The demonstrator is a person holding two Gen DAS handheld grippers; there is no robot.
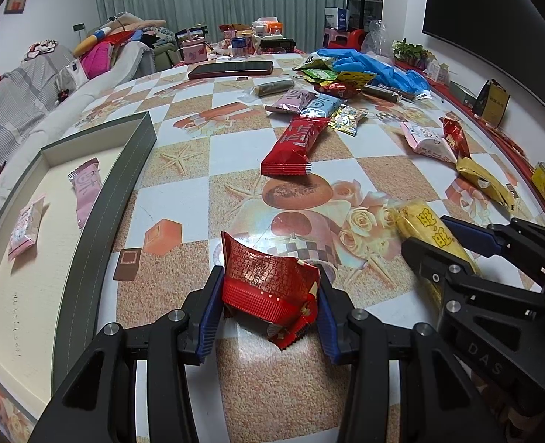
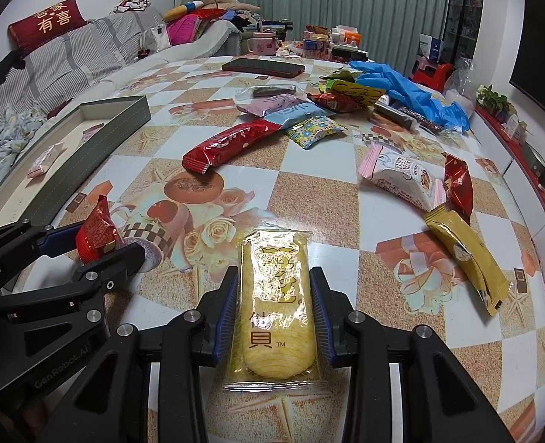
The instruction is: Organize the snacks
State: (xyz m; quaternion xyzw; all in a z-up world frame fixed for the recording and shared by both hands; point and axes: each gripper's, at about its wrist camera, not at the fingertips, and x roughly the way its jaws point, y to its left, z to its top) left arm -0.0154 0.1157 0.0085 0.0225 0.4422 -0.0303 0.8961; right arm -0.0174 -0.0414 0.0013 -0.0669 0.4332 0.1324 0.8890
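Two pink packets (image 1: 84, 192) already lie in the grey-walled box (image 1: 99, 199) at 9 o'clock in the left wrist view, so sorting is judged to be under way with most snacks still loose on the table (image 1: 213, 155). Left gripper (image 1: 270, 304): jaws clamped on the red foil packet (image 1: 268, 284), pads pressing both sides and the wrapper crumpled between them; packet held low over the tabletop, at 6 o'clock. Right gripper (image 2: 274, 308): jaws closed against both long edges of the yellow rice-cracker packet (image 2: 274, 302), which lies flat between them, at 6 o'clock in its own view. Step in hand, as judged: both packets gripped, ready for transfer. Next move calls for lifting clear of the table and carrying left toward the box, left gripper first to avoid crossing. Remaining pile sits at 12 to 2 o'clock: long red bar (image 1: 294, 144), pink biscuit pack (image 2: 401, 181), gold sachet (image 2: 468, 258), blue gloves (image 2: 412, 92).
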